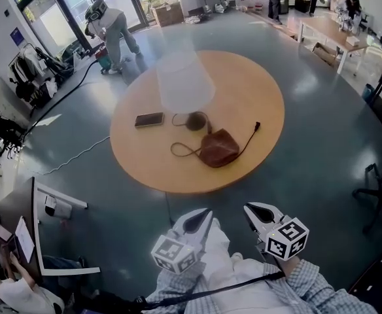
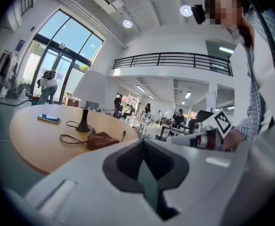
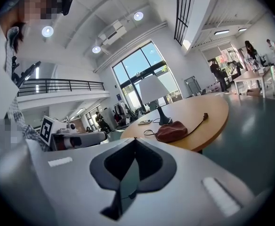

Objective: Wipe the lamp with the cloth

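A lamp with a white shade (image 1: pixel 184 80) (image 2: pixel 93 86) (image 3: pixel 152 89) stands on a round wooden table (image 1: pixel 263 90). Its dark base (image 1: pixel 195 121) sits near the middle of the table. A brown cloth (image 1: pixel 218 148) (image 2: pixel 101 140) (image 3: pixel 172 131) lies crumpled just in front of the base, with a black cord (image 1: pixel 250 136) looping around it. My left gripper (image 1: pixel 199 220) (image 2: pixel 144 145) and right gripper (image 1: pixel 261 212) (image 3: pixel 135 142) are side by side, short of the table's near edge. Both are shut, hold nothing and point toward the table.
A phone (image 1: pixel 149 119) (image 2: pixel 49 118) lies left of the lamp base. A person (image 1: pixel 109 28) bends over by the glass doors at the back. A desk with a seated person (image 1: pixel 21 241) is at the left, and dark chairs (image 1: pixel 381 175) stand at the right.
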A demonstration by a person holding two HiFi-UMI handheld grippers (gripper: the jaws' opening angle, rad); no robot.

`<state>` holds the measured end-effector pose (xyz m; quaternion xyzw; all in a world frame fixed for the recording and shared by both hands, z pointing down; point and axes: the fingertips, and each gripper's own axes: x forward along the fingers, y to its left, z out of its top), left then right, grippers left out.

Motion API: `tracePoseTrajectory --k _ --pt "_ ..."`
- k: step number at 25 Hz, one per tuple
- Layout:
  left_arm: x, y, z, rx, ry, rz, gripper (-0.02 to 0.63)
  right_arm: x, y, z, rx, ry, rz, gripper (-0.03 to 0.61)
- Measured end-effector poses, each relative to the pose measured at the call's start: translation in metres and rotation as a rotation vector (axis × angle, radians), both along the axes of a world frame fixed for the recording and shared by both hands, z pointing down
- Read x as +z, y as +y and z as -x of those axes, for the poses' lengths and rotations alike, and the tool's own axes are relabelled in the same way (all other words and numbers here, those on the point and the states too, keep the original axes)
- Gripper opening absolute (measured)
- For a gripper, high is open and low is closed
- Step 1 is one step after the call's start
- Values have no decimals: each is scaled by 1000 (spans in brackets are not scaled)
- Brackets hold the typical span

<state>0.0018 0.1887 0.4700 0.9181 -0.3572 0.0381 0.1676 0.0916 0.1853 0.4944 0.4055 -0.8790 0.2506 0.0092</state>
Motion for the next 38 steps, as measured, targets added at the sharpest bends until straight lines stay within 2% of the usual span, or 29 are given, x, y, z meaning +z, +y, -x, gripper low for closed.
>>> tracePoseTrajectory --k 8,18,28,31,35,38 --pt "5 -55 19 -11 23 8 0 -2 -57 19 -4 -23 -7 3" --pt "10 -160 50 48 69 36 0 -12 -165 64 -16 39 -41 3" --pt "17 -228 55 106 119 88 0 -6 -227 62 47 75 3 3" --pt "23 -242 54 109 138 110 0 -3 -235 62 29 74 8 3" --pt "28 -257 50 112 199 148 0 -1 -249 60 -10 71 12 3" --pt "24 -262 46 151 303 172 0 -2 -263 55 -21 74 10 3"
